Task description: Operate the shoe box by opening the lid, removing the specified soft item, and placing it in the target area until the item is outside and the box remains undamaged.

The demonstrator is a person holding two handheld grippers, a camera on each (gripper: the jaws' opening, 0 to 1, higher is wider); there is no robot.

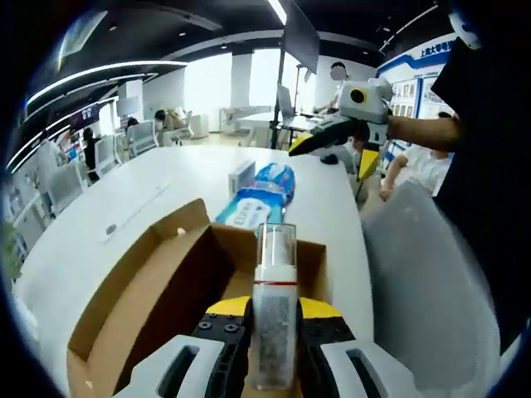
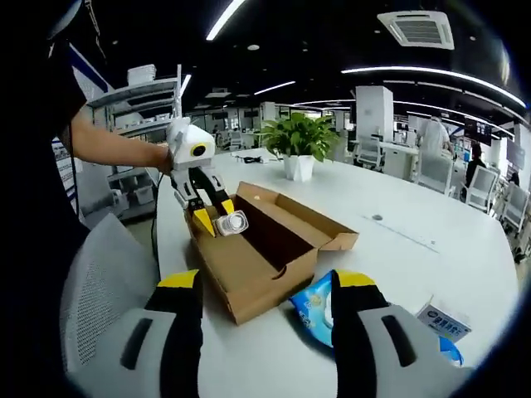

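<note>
My left gripper (image 1: pixel 272 332) clamps the pump bottle (image 1: pixel 274 315) over the open shoe box (image 2: pixel 265 249) at frame centre, my right gripper (image 2: pixel 265 332) gapes empty, so I'd lift straight, clear of the cardboard walls.

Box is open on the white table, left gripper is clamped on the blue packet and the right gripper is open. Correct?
Not quite. The left gripper is clamped on a clear bottle, not the blue packet, as the left gripper view shows; the packet lies on the table beyond the open box. The right gripper is open.
</note>
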